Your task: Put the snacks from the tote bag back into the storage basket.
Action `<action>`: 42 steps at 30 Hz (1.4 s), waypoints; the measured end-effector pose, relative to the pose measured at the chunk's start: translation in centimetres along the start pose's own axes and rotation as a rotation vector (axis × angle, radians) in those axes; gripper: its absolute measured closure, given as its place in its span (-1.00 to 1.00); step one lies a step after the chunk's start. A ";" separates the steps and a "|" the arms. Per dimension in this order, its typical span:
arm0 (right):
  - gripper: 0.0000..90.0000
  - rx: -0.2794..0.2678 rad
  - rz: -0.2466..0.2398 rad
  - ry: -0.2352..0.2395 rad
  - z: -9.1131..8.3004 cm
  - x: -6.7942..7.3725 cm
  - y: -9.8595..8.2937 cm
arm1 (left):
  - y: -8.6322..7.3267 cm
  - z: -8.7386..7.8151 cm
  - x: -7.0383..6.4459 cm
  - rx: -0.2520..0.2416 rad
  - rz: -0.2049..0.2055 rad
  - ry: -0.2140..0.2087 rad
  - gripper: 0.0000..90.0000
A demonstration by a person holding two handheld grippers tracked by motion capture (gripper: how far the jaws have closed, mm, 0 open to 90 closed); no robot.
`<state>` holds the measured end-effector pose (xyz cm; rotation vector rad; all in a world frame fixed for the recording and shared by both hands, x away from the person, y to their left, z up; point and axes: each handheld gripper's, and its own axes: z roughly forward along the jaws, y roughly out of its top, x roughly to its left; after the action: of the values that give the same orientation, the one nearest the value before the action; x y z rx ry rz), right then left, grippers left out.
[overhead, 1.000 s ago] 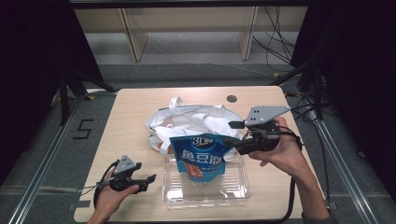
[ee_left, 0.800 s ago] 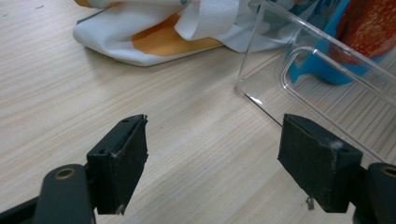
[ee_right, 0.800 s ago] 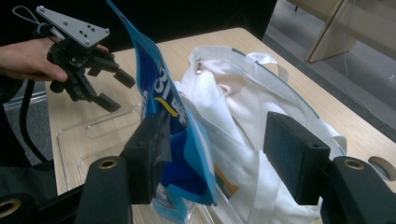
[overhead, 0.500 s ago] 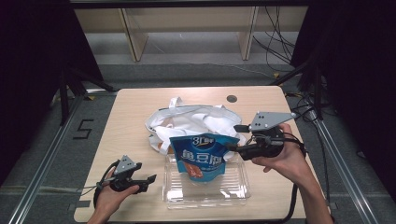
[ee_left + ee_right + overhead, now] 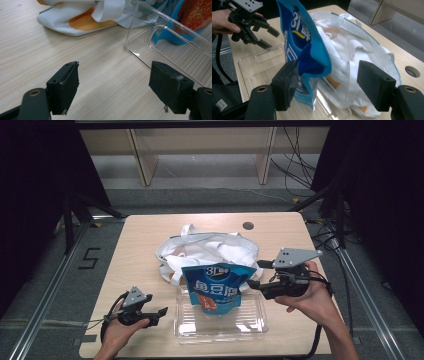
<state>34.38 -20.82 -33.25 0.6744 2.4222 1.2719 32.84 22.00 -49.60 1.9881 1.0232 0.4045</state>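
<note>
1. Seen from above: wooden counter (image 5: 140, 240) carrying white cloth bag (image 5: 210, 251) behind clear tray (image 5: 220, 330).
2. Standing upright in tray: blue snack pouch (image 5: 217, 287).
3. Right gripper (image 5: 325, 80): jaws apart, one pad touching pouch.
4. Left gripper (image 5: 113, 86): jaws apart, beside tray corner.

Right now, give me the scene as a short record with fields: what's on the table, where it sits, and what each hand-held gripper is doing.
surface: wooden table
snack bag: blue snack bag, standing upright in the tray
tray: clear plastic tray, near the front edge
cloth: white tote bag, crumpled behind the tray
left hand-held gripper: open, beside the tray's corner, holding nothing
right hand-held gripper: open, jaws on either side of the snack bag's top corner, not clamped
</note>
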 end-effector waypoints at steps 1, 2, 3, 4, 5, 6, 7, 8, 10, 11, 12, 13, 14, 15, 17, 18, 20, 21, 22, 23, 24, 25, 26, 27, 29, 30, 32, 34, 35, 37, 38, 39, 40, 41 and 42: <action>-0.24 0.007 -0.020 0.008 0.1 -0.1 -0.1 | 0.0 0.0 0.0 -0.001 0.003 0.003 -0.49; -0.24 0.004 -0.011 0.005 0.2 0.0 -0.3 | 0.0 0.0 0.0 0.000 0.004 0.003 -0.49; -0.24 0.008 -0.009 0.001 0.2 0.0 -0.5 | -0.1 -0.1 0.0 0.002 0.004 0.002 -0.49; -0.25 0.019 -0.011 0.008 0.2 -0.1 -0.6 | -0.1 -0.2 0.1 0.013 0.017 0.003 -0.49; -0.25 0.022 -0.004 0.009 0.2 0.0 -0.7 | -0.1 -0.2 0.0 0.006 0.002 0.004 -0.49; -0.25 0.014 -0.014 0.009 0.2 0.0 -0.8 | -0.1 -0.2 0.0 0.006 0.002 0.004 -0.49; -0.25 0.017 -0.007 0.005 0.1 0.1 -0.9 | -0.1 -0.4 0.2 0.028 0.027 0.005 -0.49; -0.26 0.024 -0.019 0.013 0.1 0.1 -0.9 | -0.1 -0.4 0.2 0.029 0.027 0.006 -0.49; -0.27 0.025 -0.013 0.009 0.0 0.3 -1.1 | -0.1 -0.4 0.3 0.028 0.035 0.004 -0.49; -0.27 0.024 -0.005 0.001 0.0 0.3 -1.2 | -0.2 -0.3 0.1 0.013 0.011 0.007 -0.49; -0.27 0.019 -0.005 0.004 0.1 0.4 -1.4 | -0.2 -0.3 0.1 0.022 0.008 0.013 -0.49; -0.27 0.019 -0.005 0.004 0.1 0.4 -1.4 | -0.2 -0.3 0.1 0.022 0.008 0.013 -0.49; -0.28 0.025 -0.015 0.009 0.2 0.2 -1.5 | -0.2 -0.3 0.1 0.018 0.001 0.006 -0.49; -0.28 0.032 0.001 0.001 0.2 0.3 -1.8 | -0.2 -0.5 0.2 0.027 0.020 0.009 -0.49; -0.28 0.041 -0.004 0.003 0.2 0.2 -1.9 | -0.2 -0.3 0.1 0.000 -0.007 0.012 -0.49; -0.28 0.042 0.001 0.002 0.1 0.2 -2.0 | -0.2 -0.5 0.2 0.020 0.008 0.009 -0.49; -0.28 0.025 0.005 -0.010 0.1 0.1 -2.0 | -0.2 -0.6 0.4 0.029 0.023 0.015 -0.49; -0.29 0.023 -0.005 -0.007 0.1 0.0 -2.1 | -0.2 -0.4 0.3 0.008 0.000 0.017 -0.49; -0.29 0.037 -0.008 -0.006 0.0 0.0 -2.1 | -0.2 -0.3 0.2 0.001 -0.013 0.017 -0.49; -0.29 0.027 -0.008 -0.011 0.1 0.0 -2.3 | -0.2 -0.4 0.2 0.013 -0.002 0.017 -0.49; -0.30 0.039 -0.002 -0.004 0.1 -0.1 -2.4 | -0.2 -0.2 0.1 0.002 -0.011 0.010 -0.49; -0.31 0.029 0.003 -0.018 0.3 -0.1 -2.6 | -0.1 -0.3 0.2 0.017 0.009 0.014 -0.49; -0.31 0.043 -0.001 -0.015 0.3 -0.2 -2.7 | 0.0 -0.3 0.3 0.026 0.020 0.015 -0.49; -0.31 0.045 -0.006 -0.013 0.4 -0.3 -2.9 | 0.0 -0.2 0.2 0.021 0.011 0.015 -0.49; -0.31 0.051 0.007 -0.020 0.5 -0.4 -3.1 | -0.1 -0.2 0.2 0.014 0.007 0.018 -0.49; -0.32 0.060 0.008 -0.026 0.6 -0.4 -3.3 | -0.1 -0.3 0.2 0.021 0.014 0.012 -0.49; -0.32 0.069 0.016 -0.025 0.7 -0.3 -3.6 | -0.1 -0.4 0.2 0.026 0.029 0.016 -0.49; -0.33 0.066 0.027 -0.035 0.8 -0.1 -3.9 | -0.2 -0.2 0.1 0.001 -0.014 0.011 -0.49; -0.33 0.079 0.027 -0.028 0.8 0.0 -4.0 | -0.2 -0.2 0.2 -0.002 -0.002 0.016 -0.49; -0.34 0.075 0.016 -0.033 0.9 0.1 -4.2 | -0.2 -0.6 0.5 0.037 0.036 0.024 -0.49; -0.35 0.079 0.021 -0.033 0.9 0.2 -4.3 | -0.2 -0.6 0.4 0.035 0.034 0.026 -0.49; -0.36 0.081 0.036 -0.030 0.9 0.3 -4.5 | -0.2 -0.6 0.4 0.029 0.034 0.021 -0.49; -0.37 0.072 0.019 -0.039 0.9 0.2 -4.6 | -0.3 -0.4 0.2 0.005 0.012 0.019 -0.49; -0.37 0.078 0.028 -0.043 0.9 0.2 -4.8 | -0.2 -0.4 0.3 0.023 0.027 0.017 -0.49; -0.37 0.072 0.020 -0.041 1.0 0.2 -5.0 | -0.3 -0.4 0.2 0.020 0.010 0.014 -0.49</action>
<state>33.37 -22.47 -38.01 0.7388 2.4437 1.1717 32.60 22.46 -49.60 2.0116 1.0298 0.4159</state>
